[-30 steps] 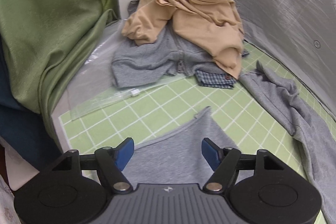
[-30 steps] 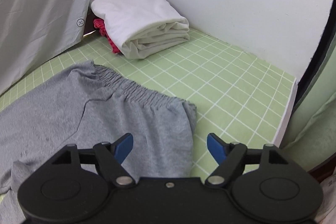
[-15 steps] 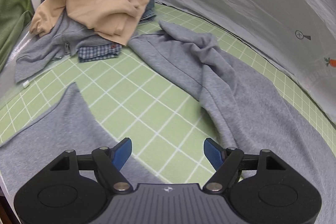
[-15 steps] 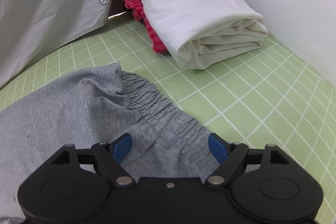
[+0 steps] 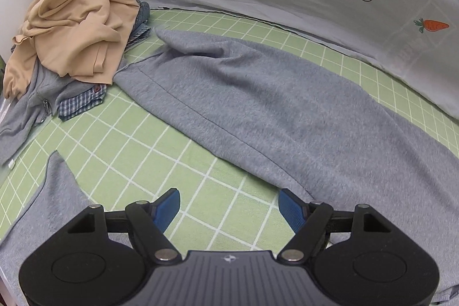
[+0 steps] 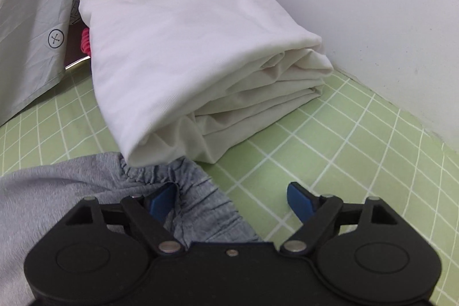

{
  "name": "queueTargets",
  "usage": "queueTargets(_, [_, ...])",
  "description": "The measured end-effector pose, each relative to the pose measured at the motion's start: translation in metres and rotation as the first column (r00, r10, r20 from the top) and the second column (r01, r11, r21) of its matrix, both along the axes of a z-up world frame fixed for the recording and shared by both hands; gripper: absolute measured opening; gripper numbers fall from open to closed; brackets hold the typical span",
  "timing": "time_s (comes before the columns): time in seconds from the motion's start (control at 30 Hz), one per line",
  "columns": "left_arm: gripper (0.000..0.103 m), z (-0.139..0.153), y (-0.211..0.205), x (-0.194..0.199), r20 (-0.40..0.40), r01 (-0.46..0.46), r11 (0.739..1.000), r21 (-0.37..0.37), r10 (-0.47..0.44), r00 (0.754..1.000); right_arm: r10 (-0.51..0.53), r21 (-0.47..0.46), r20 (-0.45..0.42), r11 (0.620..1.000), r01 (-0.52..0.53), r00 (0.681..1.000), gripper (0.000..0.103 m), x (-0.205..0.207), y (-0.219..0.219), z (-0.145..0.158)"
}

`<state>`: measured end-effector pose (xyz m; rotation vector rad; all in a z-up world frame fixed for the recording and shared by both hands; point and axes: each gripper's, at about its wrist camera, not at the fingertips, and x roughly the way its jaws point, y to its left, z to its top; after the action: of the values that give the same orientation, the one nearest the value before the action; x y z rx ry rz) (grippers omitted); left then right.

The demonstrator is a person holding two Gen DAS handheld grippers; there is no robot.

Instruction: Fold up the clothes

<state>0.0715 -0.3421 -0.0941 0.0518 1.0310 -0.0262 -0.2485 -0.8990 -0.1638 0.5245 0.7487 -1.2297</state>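
Grey sweatpants (image 5: 258, 111) lie lengthwise across the surface (image 5: 137, 151); left tool (image 5: 229, 208) wide, right tool (image 6: 232, 200) opening over the waistband (image 6: 178, 179).

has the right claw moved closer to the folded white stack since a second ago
Yes. The right claw, jaws opening, has closed in on the folded white stack, which now fills its view, reaching the grey pants' waistband.

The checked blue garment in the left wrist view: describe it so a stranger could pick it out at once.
Start at the heap of unfolded clothes at the far left of the green gridded mat. On top lies a tan top, under it a grey zip-up. The checked blue garment pokes out at the heap's near edge, beside the grey sweatpants; it alone is patterned.
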Motion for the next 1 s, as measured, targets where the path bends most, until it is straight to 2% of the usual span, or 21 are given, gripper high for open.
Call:
queueTargets(0.23, [0.076, -0.008, 0.021, 0.03, 0.0, -0.075, 0.997, -0.034, 0.075, 0.997, -0.012, 0.031, -0.009, 0.999, 0.012, 1.0, 0.086, 0.004, 0.028, 0.008])
queueTargets(0.43, [0.076, -0.017, 0.052, 0.077, 0.015, -0.177, 0.982, -0.068, 0.179, 0.984, -0.024, 0.043, -0.024, 0.999, 0.025, 0.999, 0.086, 0.008, 0.071, 0.018])
queueTargets(0.53, [0.073, -0.022, 0.065, 0.099, 0.019, -0.214, 0.973, -0.085, 0.217, 0.976, -0.033, 0.039, -0.038, 0.999, 0.035, 0.999, 0.087, 0.012, 0.091, 0.023])
queueTargets(0.6, [0.064, -0.026, 0.072, 0.113, 0.021, -0.233, 0.969, -0.085, 0.236, 0.972, -0.042, 0.037, -0.045, 0.998, 0.044, 0.998, 0.087, 0.015, 0.099, 0.027])
queueTargets(0.73, [0.054, -0.035, 0.076, 0.132, 0.019, -0.235, 0.97, -0.066, 0.237, 0.971, -0.068, 0.013, -0.058, 0.998, 0.069, 0.996, 0.087, 0.021, 0.111, 0.037])
queueTargets(0.83, [0.026, -0.044, 0.078, 0.14, 0.002, -0.231, 0.971, -0.06, 0.231, 0.973, -0.083, 0.0, -0.061, 0.997, 0.083, 0.995, 0.087, 0.025, 0.119, 0.044])
queueTargets(0.9, [0.008, -0.046, 0.081, 0.141, 0.025, -0.225, 0.973, -0.06, 0.227, 0.974, -0.081, -0.007, -0.062, 0.997, 0.08, 0.995, 0.087, 0.027, 0.124, 0.049])
queueTargets(0.97, [0.001, -0.048, 0.086, 0.14, 0.04, -0.228, 0.971, -0.075, 0.232, 0.972, -0.071, -0.011, -0.062, 0.997, 0.071, 0.996, 0.087, 0.031, 0.13, 0.053])
queueTargets(1.0, [0.001, -0.049, 0.089, 0.139, 0.043, -0.234, 0.968, -0.091, 0.239, 0.97, -0.064, -0.012, -0.061, 0.998, 0.064, 0.996, 0.087, 0.033, 0.133, 0.055])
